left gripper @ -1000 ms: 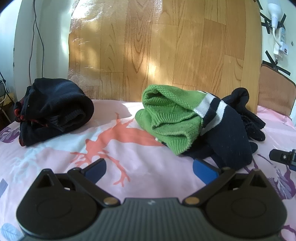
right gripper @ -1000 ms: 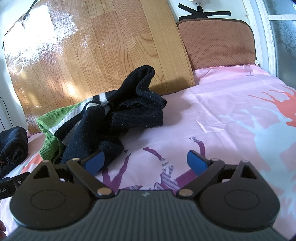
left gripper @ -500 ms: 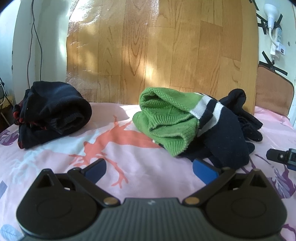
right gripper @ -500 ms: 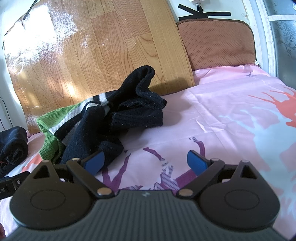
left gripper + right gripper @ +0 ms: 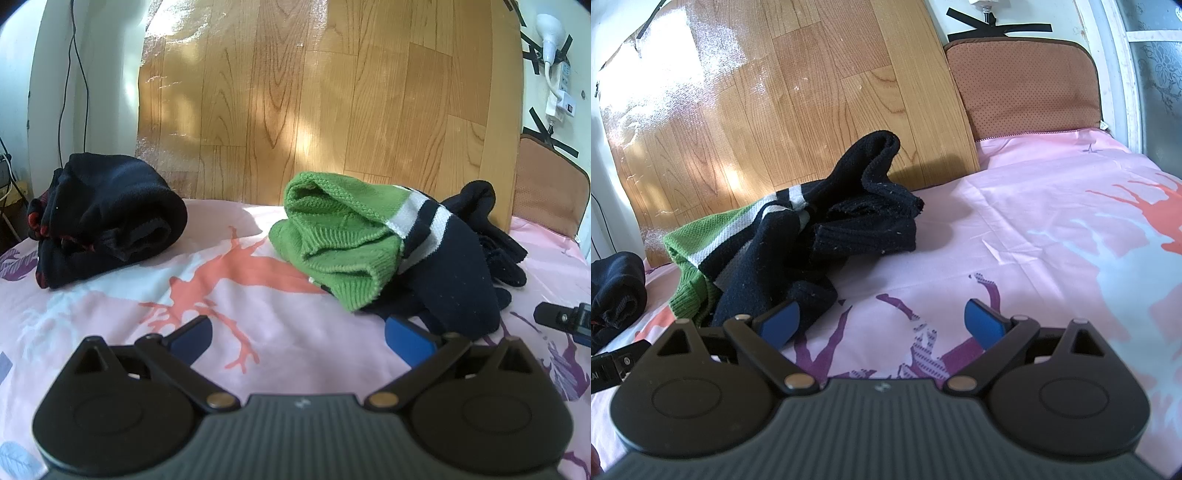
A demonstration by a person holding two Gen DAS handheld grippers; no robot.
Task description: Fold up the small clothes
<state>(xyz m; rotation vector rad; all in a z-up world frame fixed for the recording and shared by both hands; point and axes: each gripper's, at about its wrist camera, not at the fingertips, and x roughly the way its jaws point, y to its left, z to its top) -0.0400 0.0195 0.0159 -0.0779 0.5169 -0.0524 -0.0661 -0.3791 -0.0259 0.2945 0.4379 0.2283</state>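
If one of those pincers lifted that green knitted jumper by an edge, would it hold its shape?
Probably not. The green and navy striped knitted jumper lies slumped in soft folds on the pink printed bedsheet, so it would likely droop and unfurl. Its chunky ribbed knit should grip well rather than slip, and it looks light.

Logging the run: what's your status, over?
Left gripper open, empty. Right gripper open, empty. Green-navy sweater crumpled, unfolded. Nothing in the way.
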